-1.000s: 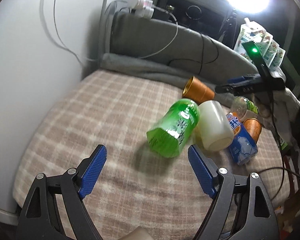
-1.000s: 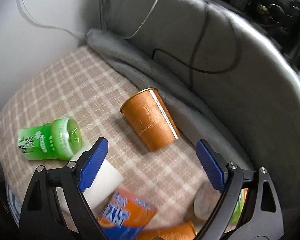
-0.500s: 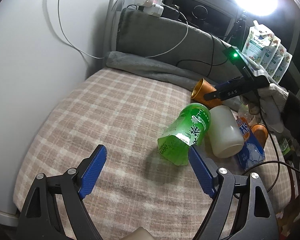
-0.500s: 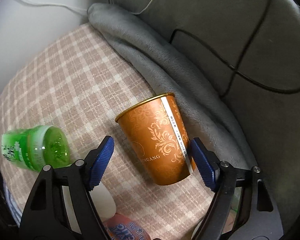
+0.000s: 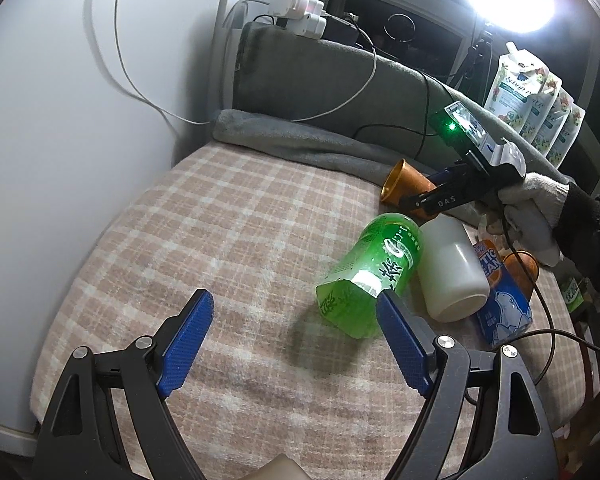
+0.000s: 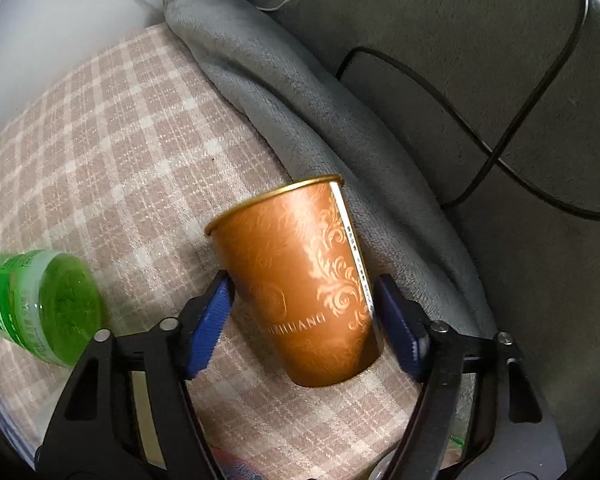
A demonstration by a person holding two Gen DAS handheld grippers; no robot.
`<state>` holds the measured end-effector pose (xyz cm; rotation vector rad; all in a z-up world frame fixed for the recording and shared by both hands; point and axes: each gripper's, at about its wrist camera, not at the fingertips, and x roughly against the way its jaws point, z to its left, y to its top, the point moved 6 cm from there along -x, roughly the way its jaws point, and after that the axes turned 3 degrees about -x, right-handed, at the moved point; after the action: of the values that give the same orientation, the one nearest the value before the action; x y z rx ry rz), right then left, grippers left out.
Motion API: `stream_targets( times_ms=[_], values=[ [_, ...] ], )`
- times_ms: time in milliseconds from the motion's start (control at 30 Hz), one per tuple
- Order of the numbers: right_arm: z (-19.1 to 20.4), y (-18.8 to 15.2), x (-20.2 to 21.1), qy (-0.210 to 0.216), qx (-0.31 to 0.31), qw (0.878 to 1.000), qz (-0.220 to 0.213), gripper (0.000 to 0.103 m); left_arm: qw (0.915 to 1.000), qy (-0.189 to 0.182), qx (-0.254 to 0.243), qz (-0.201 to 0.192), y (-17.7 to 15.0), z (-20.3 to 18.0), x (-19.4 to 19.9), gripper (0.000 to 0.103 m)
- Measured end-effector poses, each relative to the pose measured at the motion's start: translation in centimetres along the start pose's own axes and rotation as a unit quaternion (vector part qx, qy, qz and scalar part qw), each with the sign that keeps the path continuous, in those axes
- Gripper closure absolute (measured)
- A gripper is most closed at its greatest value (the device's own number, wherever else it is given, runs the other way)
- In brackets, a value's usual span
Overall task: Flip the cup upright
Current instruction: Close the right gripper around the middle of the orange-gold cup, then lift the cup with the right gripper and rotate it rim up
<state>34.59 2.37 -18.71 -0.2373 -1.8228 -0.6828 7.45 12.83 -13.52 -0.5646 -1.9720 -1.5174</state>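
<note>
Against the grey blanket roll (image 6: 300, 92), on the plaid bed, lies our copper-orange paper cup (image 6: 300, 280). Our right gripper (image 6: 302, 312) straddles its lower body, jaws open, barely touching. Light and crushable; squeeze gently mid-wall.

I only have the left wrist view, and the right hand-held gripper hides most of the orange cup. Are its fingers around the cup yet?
Observer: Yes. The right hand-held gripper straddles the orange cup, with one blue pad at each side of its lower body. I cannot tell whether they are pressing.
Operator: Which way is the cup lying?
Observer: On its side on the plaid cover, with the rim pointing away from the gripper and the base nearest the camera.
Operator: Anything crowding it?
Observer: The grey blanket roll runs close along the cup's far side. The green bottle lies apart, on the other side.
</note>
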Motion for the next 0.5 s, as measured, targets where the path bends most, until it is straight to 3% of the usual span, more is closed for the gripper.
stream_targets(
  times_ms=[500],
  values=[
    [0.1, -1.5, 9.8, 0.005, -0.065, 0.994, -0.092, 0.037, 0.9994, -0.005, -0.013, -0.031, 0.4, -1.0, 2.7, 0.021]
  ],
)
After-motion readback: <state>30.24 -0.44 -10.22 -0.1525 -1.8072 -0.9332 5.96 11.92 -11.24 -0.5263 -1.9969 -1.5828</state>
